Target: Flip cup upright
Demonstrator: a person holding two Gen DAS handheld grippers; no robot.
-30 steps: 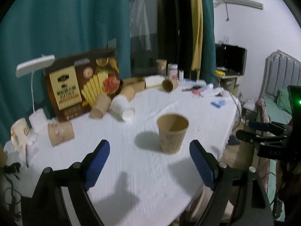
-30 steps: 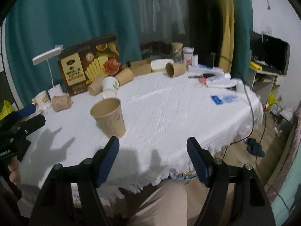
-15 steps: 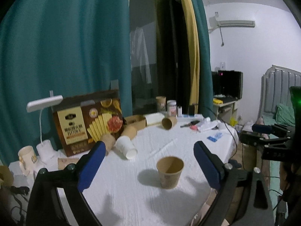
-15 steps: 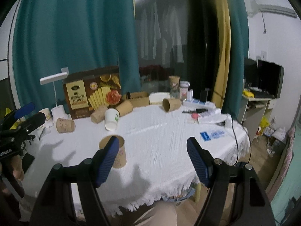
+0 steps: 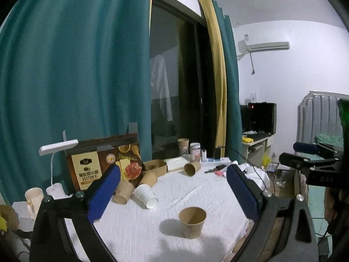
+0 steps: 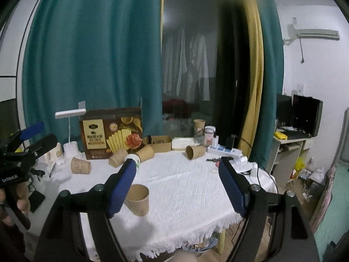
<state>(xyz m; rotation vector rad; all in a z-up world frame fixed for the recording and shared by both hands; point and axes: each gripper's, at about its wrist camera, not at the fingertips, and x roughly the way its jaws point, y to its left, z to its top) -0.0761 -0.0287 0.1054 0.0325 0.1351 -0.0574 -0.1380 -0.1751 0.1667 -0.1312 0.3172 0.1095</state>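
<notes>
Both the left tongs [image 5: 172, 187] and the right tongs [image 6: 177, 182] gape wide, holding nothing, raised above the tabletop [image 5: 196, 196]. The brown paper cup [image 5: 192, 222] stands upright, mouth up, near the tabletop's front edge. Beyond the cup, several cups lie on their sides before a snack box [image 5: 102, 163].

"GenRobot.AI" on left hand-held gripper [image 6: 32, 137] (white lettering)

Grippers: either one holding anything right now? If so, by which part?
Nothing is held. The left gripper and right gripper are both open and empty; the brown cup stands upright on the table, touched by neither.
</notes>
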